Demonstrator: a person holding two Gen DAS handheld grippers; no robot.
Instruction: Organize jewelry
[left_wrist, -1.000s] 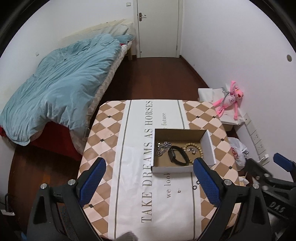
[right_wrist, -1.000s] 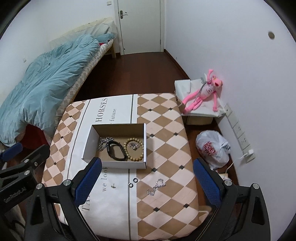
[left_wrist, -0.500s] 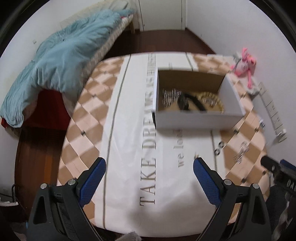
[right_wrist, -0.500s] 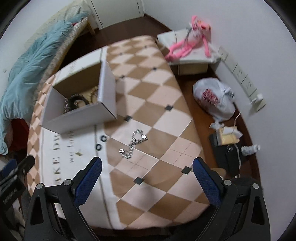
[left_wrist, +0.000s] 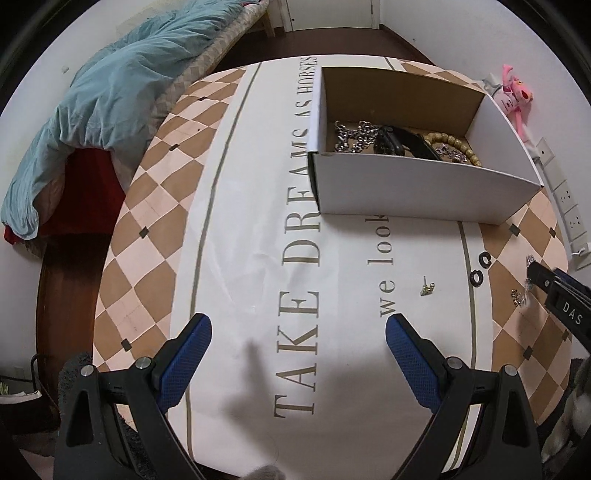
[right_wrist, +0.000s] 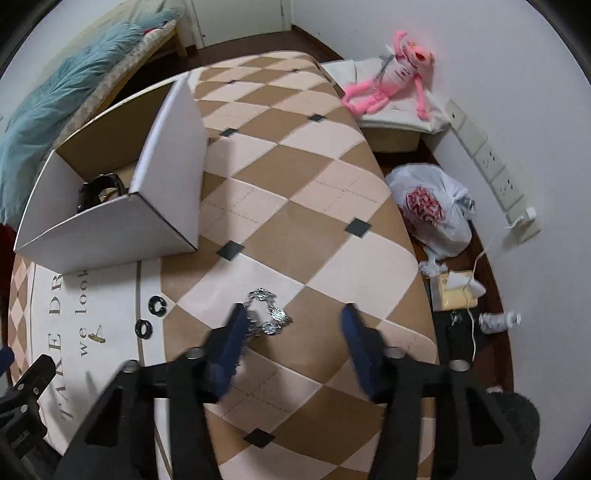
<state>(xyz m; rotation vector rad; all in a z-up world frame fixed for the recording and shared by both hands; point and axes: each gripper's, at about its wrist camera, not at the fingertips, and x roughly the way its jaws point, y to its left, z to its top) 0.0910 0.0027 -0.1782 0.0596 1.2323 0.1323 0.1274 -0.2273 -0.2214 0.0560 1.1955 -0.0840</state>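
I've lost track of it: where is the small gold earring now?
In the left wrist view, the gold earring lies loose on the white band of the tablecloth, in front of the white box, just left of two black rings.

**Tabletop and what lies on it**

Tabletop (left_wrist: 155, 221): checked cloth, white lettered band. White cardboard box (left_wrist: 421, 192) toward far edge. Two black rings (right_wrist: 149, 317) near the band's right border. Small gold earring (left_wrist: 427, 289) on the band. Silver bracelet (right_wrist: 267, 314) near right edge.
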